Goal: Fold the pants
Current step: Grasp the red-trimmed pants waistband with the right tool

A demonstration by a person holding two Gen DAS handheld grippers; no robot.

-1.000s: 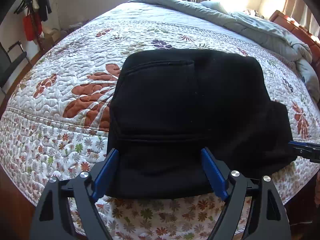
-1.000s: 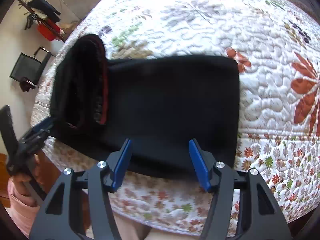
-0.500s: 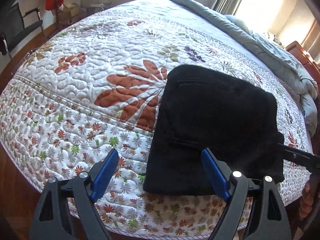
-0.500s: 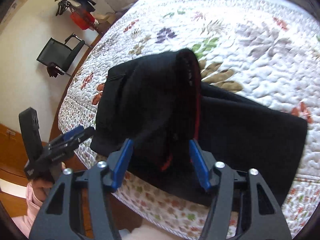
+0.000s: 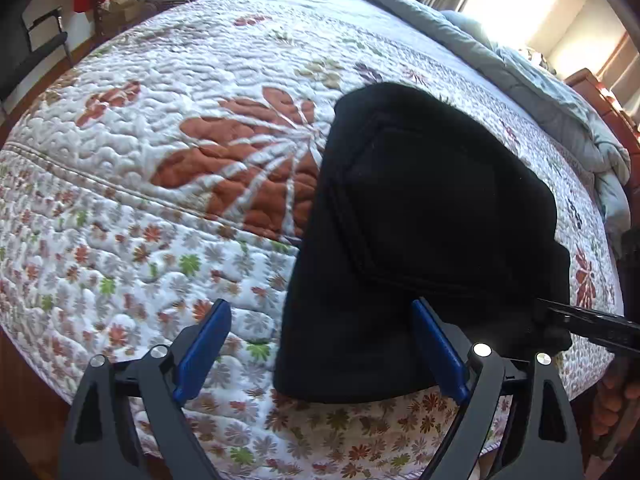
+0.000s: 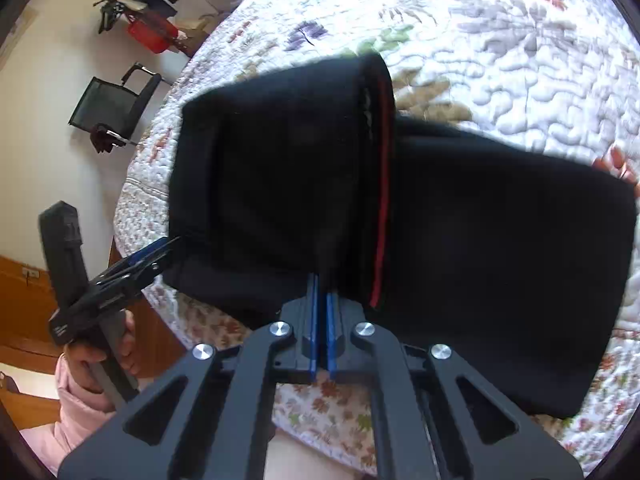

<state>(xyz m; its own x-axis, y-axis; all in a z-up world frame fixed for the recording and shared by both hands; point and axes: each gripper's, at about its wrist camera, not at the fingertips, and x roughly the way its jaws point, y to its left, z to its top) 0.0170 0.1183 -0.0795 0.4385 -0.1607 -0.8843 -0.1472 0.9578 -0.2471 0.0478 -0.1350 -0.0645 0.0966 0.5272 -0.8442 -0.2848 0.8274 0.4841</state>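
The black pants [image 5: 424, 224] lie folded on the quilted bed near its front edge. In the right wrist view the pants [image 6: 500, 248] show a red-lined waistband [image 6: 382, 184] lying over the folded legs. My left gripper [image 5: 320, 344] is open, with the pants' front left corner between its blue fingers [image 5: 202, 344]. My right gripper [image 6: 320, 292] is shut on the front edge of the pants beside the waistband. The right gripper's tip shows in the left wrist view [image 5: 580, 322] at the pants' right edge. The left gripper shows in the right wrist view [image 6: 152, 254].
The floral quilt [image 5: 160, 184] covers the bed. A grey duvet [image 5: 540, 80] is bunched along the far right side. A black chair [image 6: 116, 108] and a clothes rack [image 6: 136, 8] stand by the wall past the bed's left side.
The right gripper has swung over to the waistband and closed on the pants' front edge. The left gripper has drifted left, so the pants now sit at its right finger.
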